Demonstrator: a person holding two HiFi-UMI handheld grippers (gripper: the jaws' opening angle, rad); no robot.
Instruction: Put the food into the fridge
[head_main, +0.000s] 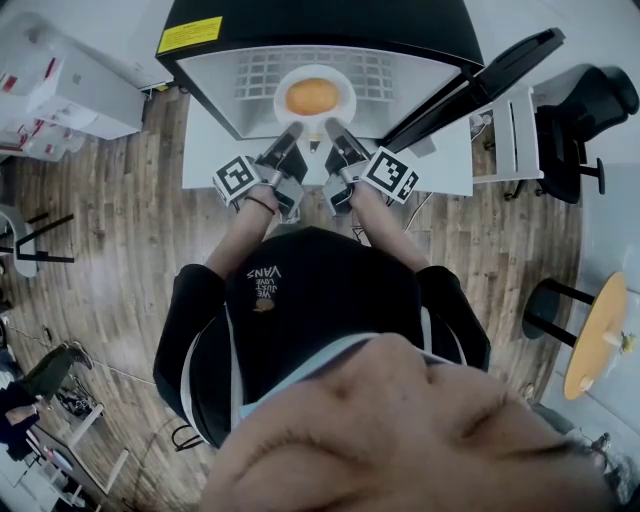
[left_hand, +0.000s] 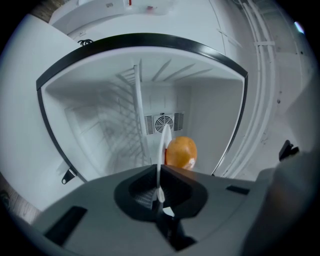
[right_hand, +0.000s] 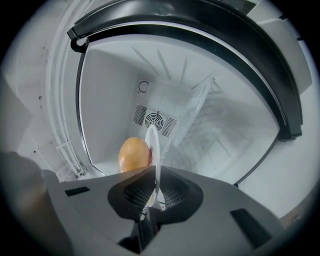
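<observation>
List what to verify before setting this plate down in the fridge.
1. Fridge door open: ok, swung wide at the right.
2. Left gripper shut on the plate rim: ok.
3. Right gripper shut on the opposite rim: ok.
4. Food sitting mid-plate, away from the edges: ok.
5. Clearance between plate and wire shelf: cannot tell from these views.

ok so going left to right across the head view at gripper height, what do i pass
left gripper → right gripper → open fridge door → black chair; the plate they both hold spans both, so it's left out
</observation>
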